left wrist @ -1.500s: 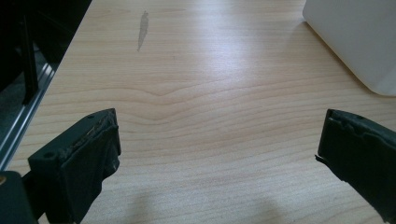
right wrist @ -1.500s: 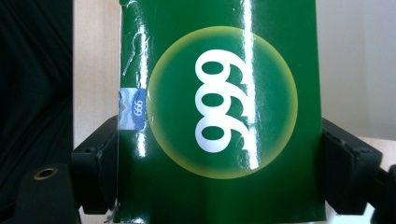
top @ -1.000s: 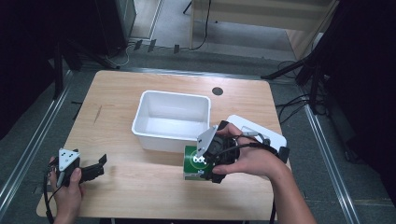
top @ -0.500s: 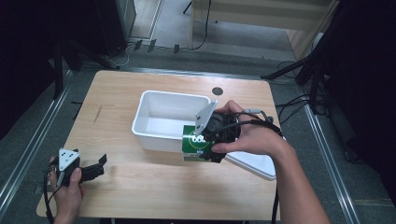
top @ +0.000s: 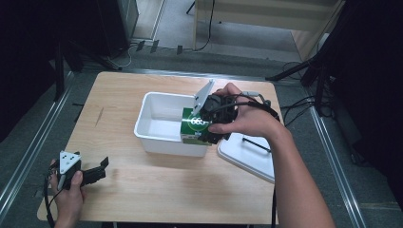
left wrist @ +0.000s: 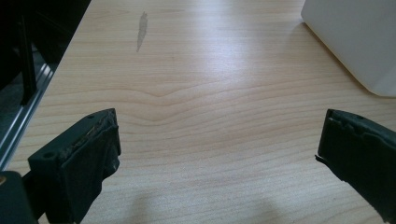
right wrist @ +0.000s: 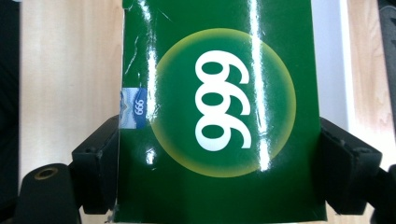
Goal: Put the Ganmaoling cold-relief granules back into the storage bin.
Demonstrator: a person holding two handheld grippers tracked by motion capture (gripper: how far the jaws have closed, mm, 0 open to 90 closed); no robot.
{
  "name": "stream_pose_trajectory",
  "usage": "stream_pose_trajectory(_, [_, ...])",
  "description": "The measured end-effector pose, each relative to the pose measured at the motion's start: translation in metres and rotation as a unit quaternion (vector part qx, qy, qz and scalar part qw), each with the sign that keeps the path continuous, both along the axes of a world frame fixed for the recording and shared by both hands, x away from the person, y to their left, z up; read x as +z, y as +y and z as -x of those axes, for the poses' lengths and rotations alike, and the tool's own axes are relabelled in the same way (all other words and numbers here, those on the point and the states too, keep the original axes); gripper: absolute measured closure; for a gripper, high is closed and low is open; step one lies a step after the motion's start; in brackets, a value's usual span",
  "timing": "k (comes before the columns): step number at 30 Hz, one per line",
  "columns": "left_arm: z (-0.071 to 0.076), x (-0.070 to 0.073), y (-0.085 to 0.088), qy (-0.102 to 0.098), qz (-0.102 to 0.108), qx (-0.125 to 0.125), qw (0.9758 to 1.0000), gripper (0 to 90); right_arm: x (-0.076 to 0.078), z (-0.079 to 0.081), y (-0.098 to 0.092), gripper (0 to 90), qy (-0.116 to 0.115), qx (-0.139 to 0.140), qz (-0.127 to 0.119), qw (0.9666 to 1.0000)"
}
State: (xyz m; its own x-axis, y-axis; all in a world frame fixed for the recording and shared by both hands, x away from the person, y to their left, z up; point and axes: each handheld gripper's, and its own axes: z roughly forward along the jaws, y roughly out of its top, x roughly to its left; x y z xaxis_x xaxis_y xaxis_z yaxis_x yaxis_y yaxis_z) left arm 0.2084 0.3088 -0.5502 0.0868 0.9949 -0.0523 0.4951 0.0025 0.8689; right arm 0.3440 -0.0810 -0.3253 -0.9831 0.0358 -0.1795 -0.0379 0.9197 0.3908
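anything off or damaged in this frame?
Minor only: the green box clamped in the right gripper shows creases along its left edge, and the wooden table has a grey smudge. Nothing spilled; the white bin sits upright.

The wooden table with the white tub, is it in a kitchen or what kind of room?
Probably a lab or workshop: cables trail over a grey floor, and dark stands flank the wooden table.

Glossy green carton [right wrist: 219, 121]; matt white plastic bin [top: 161, 137]; light-grained wood table [left wrist: 196, 93].
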Motion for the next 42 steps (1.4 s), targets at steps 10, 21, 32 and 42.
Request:
stream_pose_trajectory(10, [0.000, 0.000, 0.001, 0.002, 0.002, -0.001, 1.0000, 0.0, -0.006, -0.025, 0.011, 16.1, -0.009, -0.009, 0.005, 0.9999])
stream_pose_trajectory(21, [0.000, 0.000, 0.001, -0.001, 0.007, 0.000, 1.0000, 0.0, -0.024, -0.044, 0.017, 16.2, -0.017, -0.017, 0.017, 0.9996])
stream_pose_trajectory(32, [0.000, 0.000, 0.001, 0.000, 0.008, -0.001, 1.0000, 0.0, -0.040, -0.052, 0.015, 16.1, -0.019, -0.020, 0.024, 0.9993])
stream_pose_trajectory(42, [0.000, 0.000, 0.002, 0.000, 0.007, -0.002, 1.0000, 0.0, -0.052, -0.058, 0.010, 15.9, -0.027, -0.014, 0.014, 0.9994])
